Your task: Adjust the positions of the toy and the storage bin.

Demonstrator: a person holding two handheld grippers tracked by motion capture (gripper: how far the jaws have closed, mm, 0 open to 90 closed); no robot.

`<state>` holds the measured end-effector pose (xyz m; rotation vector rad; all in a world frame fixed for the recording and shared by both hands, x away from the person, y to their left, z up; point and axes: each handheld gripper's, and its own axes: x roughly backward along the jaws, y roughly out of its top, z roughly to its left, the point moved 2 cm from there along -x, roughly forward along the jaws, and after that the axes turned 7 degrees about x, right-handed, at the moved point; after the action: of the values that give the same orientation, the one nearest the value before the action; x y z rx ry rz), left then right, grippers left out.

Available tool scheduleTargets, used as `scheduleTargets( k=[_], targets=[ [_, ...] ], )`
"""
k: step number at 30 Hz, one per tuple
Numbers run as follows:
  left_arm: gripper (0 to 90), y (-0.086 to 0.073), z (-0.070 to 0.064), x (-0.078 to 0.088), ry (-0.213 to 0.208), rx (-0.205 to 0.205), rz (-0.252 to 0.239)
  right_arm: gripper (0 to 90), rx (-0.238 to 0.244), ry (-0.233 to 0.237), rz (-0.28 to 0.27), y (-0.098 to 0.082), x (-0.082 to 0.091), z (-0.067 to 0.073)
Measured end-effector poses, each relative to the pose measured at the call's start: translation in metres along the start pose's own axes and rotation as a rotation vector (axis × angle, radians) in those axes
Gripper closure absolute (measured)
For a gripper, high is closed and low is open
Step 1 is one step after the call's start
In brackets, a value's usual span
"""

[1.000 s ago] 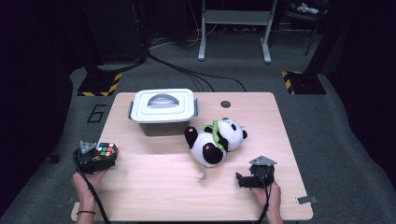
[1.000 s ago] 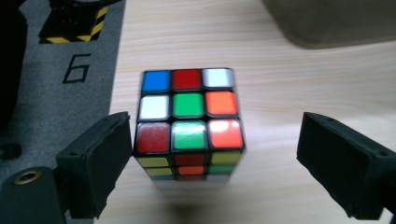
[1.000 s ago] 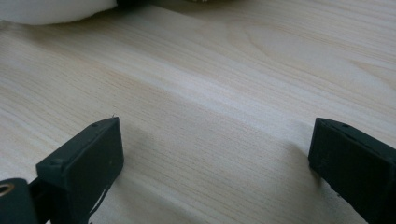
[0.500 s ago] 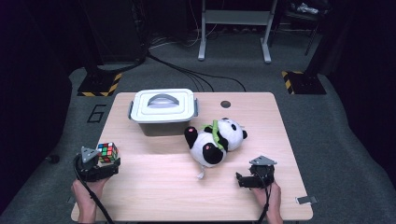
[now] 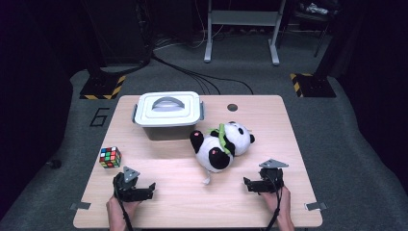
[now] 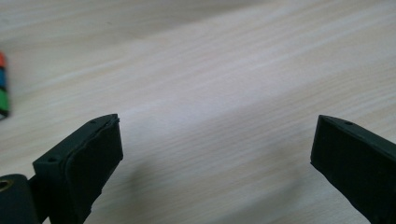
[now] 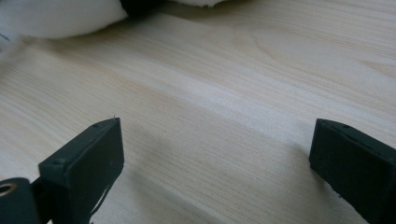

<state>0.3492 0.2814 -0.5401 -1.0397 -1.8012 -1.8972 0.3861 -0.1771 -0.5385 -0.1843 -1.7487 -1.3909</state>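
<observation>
The cube [image 5: 110, 157] sits alone near the table's [image 5: 269, 115] left edge, released. The left gripper [image 5: 144, 191] rests low beside it, near the front edge, its jaws just opened wide and empty. The right gripper [image 5: 250, 184] is also open and empty, near the panda [image 5: 219, 147]. Judged next step — pick up the panda. Approach low, jaws spread across the soft body — not a limb — and close firmly, since plush compresses.
</observation>
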Motion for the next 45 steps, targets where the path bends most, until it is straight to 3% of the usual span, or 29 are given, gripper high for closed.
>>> scheduleTargets(
  k=[2,8,16,20,25,30,34,38,42,43,44,45],
  targets=[
    [0.6,-0.001,-0.002,-0.005,-0.027,-0.005,0.021,3.6,-0.022,0.013,-0.017,0.002,0.002,-0.005],
    [0.0,0.003,0.0,-0.009,-0.034,-0.003,0.02,3.9,-0.011,0.014,-0.033,0.023,0.008,-0.017],
    [0.0,0.002,-0.001,-0.01,-0.034,-0.005,0.01,6.3,0.063,0.006,-0.06,0.081,0.011,-0.018],
    [0.0,0.003,-0.001,-0.01,-0.038,-0.006,0.018,10.6,0.05,0.023,-0.107,0.111,0.009,-0.022],
    [0.0,0.002,-0.001,-0.01,-0.039,-0.006,0.014,18.0,0.063,0.043,-0.085,0.142,-0.004,-0.03],
    [0.0,0.002,-0.001,-0.009,-0.043,-0.01,0.02,25.7,0.057,0.105,-0.062,0.158,-0.014,-0.037],
    [0.0,0.002,-0.001,-0.01,-0.044,-0.011,0.017,47.7,0.07,0.13,-0.007,0.159,-0.027,-0.033],
    [0.0,0.002,-0.001,-0.009,-0.044,-0.01,0.019,68.4,0.059,0.11,-0.016,0.149,-0.032,-0.029],
    [0.0,0.002,-0.001,-0.01,-0.044,-0.01,0.019,75.3,0.071,0.065,-0.01,0.143,-0.025,-0.025],
    [0.0,0.002,-0.001,-0.01,-0.044,-0.011,0.019,86.2,0.075,0.046,-0.01,0.143,-0.021,-0.023],
    [0.0,0.002,-0.001,-0.009,-0.044,-0.01,0.019,89.5,0.055,0.051,-0.03,0.143,-0.016,-0.021],
    [0.0,0.002,-0.001,-0.009,-0.044,-0.01,0.019,89.5,0.066,0.035,-0.019,0.144,-0.013,-0.017]
  ],
)
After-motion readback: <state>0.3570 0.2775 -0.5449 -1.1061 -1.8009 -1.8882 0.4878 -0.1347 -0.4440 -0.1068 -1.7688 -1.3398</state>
